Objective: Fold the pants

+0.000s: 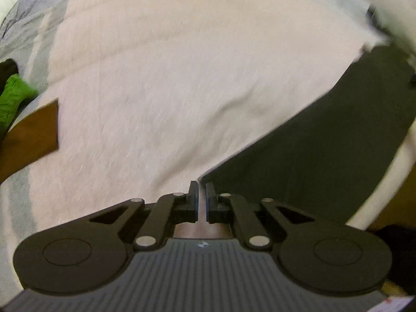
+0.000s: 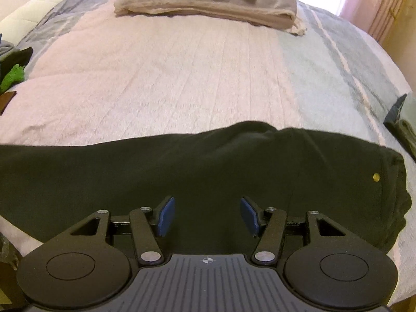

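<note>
At the far left of my right view, a green cloth (image 2: 11, 78) and other dark clothing sit at the edge of the bed, well clear of the work. My left gripper (image 1: 202, 197) has its jaws drawn almost together with only a thin slit between them, right at the end of the black pants (image 2: 197, 176); whether any cloth is pinched in that slit I cannot tell, since the picture is blurred and the hem lies just at the tips. The pants lie stretched across the pink bedspread (image 2: 161, 78), leg end on my left, waistband and its brass button (image 2: 376, 177) on my right. My right gripper (image 2: 205, 217) hangs over the middle of the pants with its jaws spread wide, holding nothing. Beyond, a folded blanket (image 2: 208, 2) rests at the head of the bed. The risk, as I judge it: if my left jaws hold only one layer or none, the leg will slip free when carried over, and the fold will land crooked; closing my right jaws too deep could also catch the bedspread.
</note>
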